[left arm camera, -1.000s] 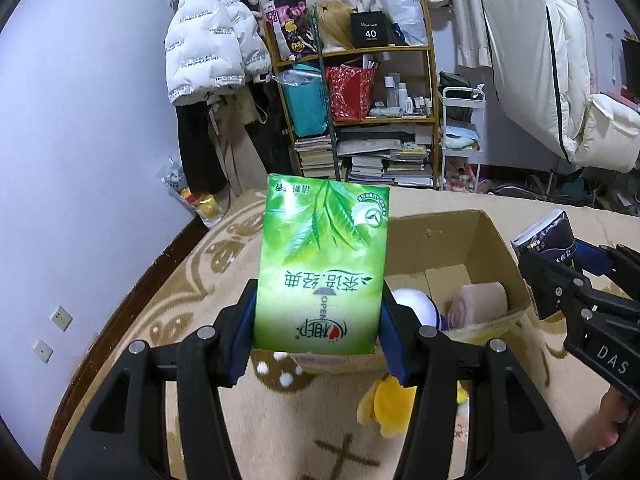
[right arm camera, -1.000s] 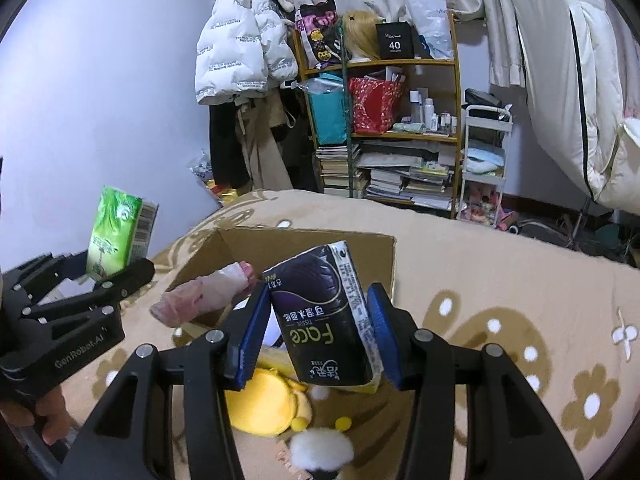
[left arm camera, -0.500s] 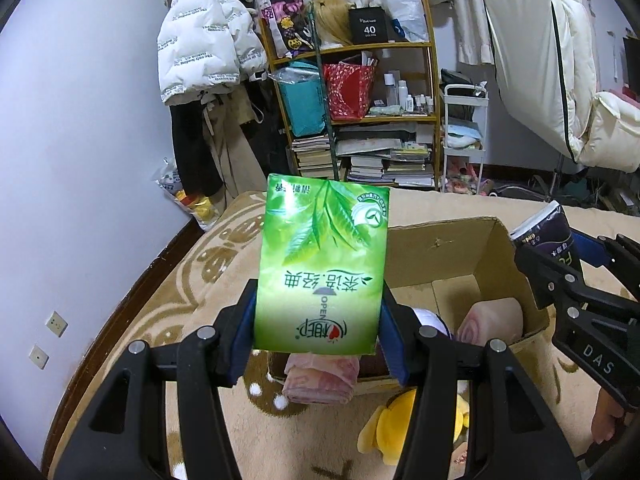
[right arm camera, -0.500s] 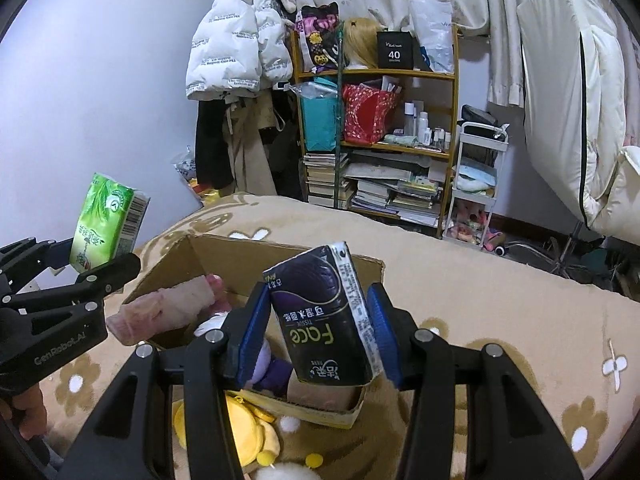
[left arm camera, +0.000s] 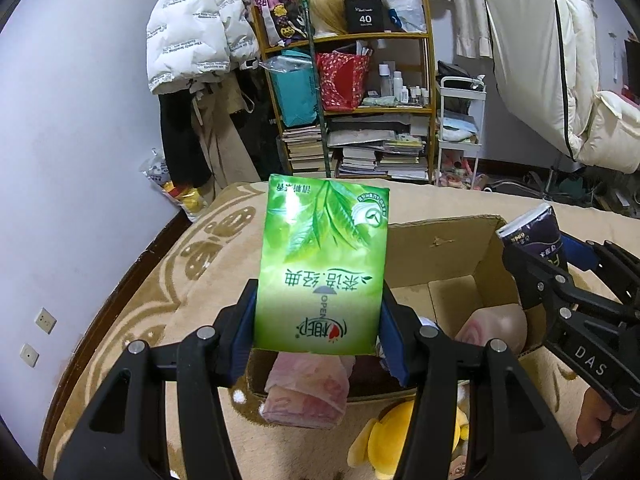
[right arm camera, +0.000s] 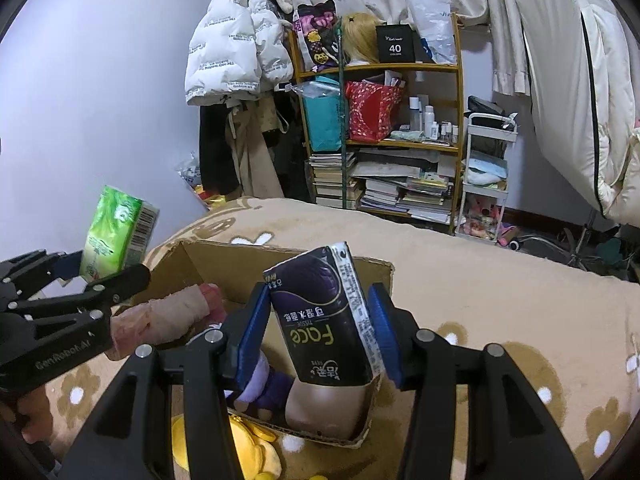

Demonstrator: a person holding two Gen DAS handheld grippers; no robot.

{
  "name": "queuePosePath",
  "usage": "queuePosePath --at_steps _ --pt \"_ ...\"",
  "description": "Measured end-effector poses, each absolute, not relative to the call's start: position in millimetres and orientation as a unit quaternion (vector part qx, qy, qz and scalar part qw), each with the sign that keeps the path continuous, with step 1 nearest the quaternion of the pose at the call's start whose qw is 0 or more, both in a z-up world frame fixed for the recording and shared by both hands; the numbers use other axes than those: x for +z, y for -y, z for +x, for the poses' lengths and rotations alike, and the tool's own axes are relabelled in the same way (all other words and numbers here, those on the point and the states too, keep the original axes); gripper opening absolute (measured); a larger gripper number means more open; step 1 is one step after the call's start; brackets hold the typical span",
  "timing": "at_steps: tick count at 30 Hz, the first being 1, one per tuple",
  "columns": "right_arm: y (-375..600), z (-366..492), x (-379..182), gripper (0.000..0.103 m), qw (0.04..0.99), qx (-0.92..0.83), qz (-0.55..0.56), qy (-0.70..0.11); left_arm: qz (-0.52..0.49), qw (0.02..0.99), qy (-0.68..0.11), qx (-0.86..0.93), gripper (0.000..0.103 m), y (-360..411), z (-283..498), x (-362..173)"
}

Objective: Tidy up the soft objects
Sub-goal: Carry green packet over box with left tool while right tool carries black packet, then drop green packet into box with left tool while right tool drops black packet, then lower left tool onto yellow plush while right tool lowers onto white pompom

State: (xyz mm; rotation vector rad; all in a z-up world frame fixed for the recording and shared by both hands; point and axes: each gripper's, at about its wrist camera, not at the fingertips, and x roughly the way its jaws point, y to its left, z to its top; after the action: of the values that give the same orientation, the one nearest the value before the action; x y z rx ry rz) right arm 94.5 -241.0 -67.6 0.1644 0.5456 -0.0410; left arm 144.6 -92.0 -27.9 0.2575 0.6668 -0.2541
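Both grippers have come closer to the cardboard box than a moment ago, so it looks bigger and more of its inside shows. The left gripper is clamped on a green tissue pack, its blue pads pressing both sides, and the pack stands upright above the near left corner of the box. The right gripper is clamped on a dark tissue pack, which is tilted a little and hangs over the near right part of the box. The left camera shows a pink rolled towel lying over the near edge of the box, and another pink roll deep inside by the right wall. The right camera shows things the left one hides: a purple soft toy and a tan rounded thing in the near right corner. A yellow plush toy lies on the tan flower blanket just outside the near wall. The back half of the box looks bare, with room there. The blanket to the right of the box is wide and free, and the left side ends near the purple wall.
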Motion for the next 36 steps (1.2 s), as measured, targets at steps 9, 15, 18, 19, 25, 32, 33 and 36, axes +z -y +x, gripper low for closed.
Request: queuePosePath --at_steps 9,15,18,19,25,32,33,36 --pt "245 98 -65 0.054 0.956 0.004 0.119 -0.269 0.125 0.928 -0.325 -0.135 0.053 94 141 -29" --pt "235 98 -66 0.072 0.956 0.019 0.103 -0.275 0.118 0.927 -0.335 -0.123 0.056 87 139 -29" --pt "231 95 -63 0.079 0.957 0.021 0.095 -0.272 0.113 0.925 -0.342 -0.121 0.056 81 135 -29" --pt "230 94 -63 0.082 0.958 0.020 0.093 -0.272 0.114 0.924 -0.344 -0.120 0.056 79 134 -29" --pt "227 85 -55 0.095 0.958 0.020 0.099 -0.270 0.110 0.923 -0.350 -0.114 0.071 69 121 -23" --pt "227 67 -50 0.103 0.956 0.005 0.109 -0.271 0.108 0.920 -0.361 -0.110 0.094 62 106 -18" --pt "227 64 -49 0.103 0.956 0.001 0.109 -0.271 0.109 0.919 -0.363 -0.111 0.096 61 103 -17" --pt "228 55 -47 0.103 0.955 -0.011 0.105 -0.278 0.110 0.917 -0.366 -0.112 0.097 59 94 -16"
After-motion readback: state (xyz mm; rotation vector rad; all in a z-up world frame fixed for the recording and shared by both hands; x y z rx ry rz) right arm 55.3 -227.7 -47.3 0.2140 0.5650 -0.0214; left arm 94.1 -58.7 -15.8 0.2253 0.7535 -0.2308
